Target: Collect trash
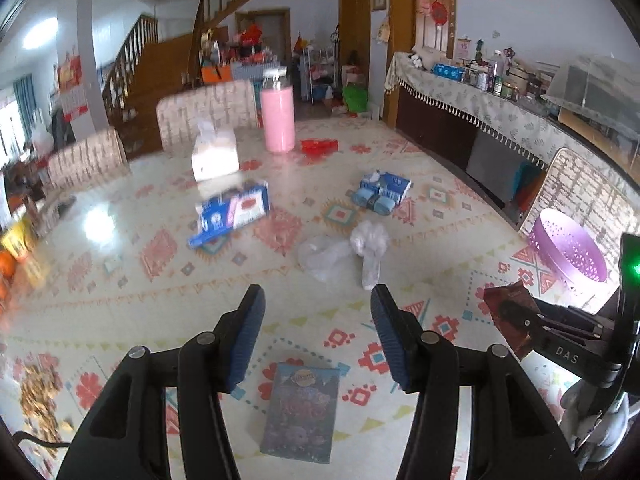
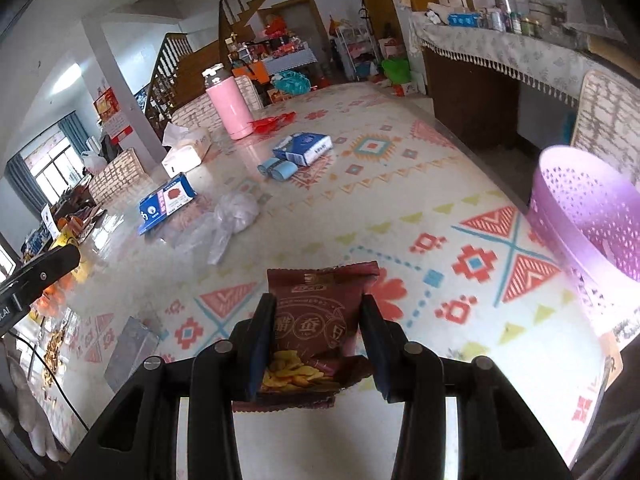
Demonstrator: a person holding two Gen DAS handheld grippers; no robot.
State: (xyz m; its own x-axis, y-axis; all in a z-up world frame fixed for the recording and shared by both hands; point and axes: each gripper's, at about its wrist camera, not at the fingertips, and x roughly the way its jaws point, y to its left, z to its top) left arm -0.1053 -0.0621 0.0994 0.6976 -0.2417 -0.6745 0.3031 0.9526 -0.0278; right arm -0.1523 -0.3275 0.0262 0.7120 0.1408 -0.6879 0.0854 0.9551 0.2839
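My right gripper (image 2: 318, 308) is shut on a dark red snack bag (image 2: 320, 320), held above the patterned table (image 2: 400, 184); the left wrist view shows the same bag (image 1: 508, 316) at its right edge. A purple perforated basket (image 2: 588, 216) stands on the table to the right of the bag. My left gripper (image 1: 318, 300) is open with nothing between its fingers, and a grey-blue packet (image 1: 300, 412) lies flat on the table below it. Crumpled clear plastic bags (image 1: 340, 256) lie just beyond its fingertips. Farther off lie a blue-and-white box (image 1: 232, 216), a blue-and-white pack (image 1: 382, 192) and a red wrapper (image 1: 318, 146).
A pink bottle (image 1: 278, 116) and a tissue box (image 1: 214, 152) stand at the table's far side, with chairs (image 1: 208, 112) behind them. A heap of brown shells (image 1: 40, 400) lies at the near left. A cluttered sideboard (image 1: 480, 96) runs along the right wall.
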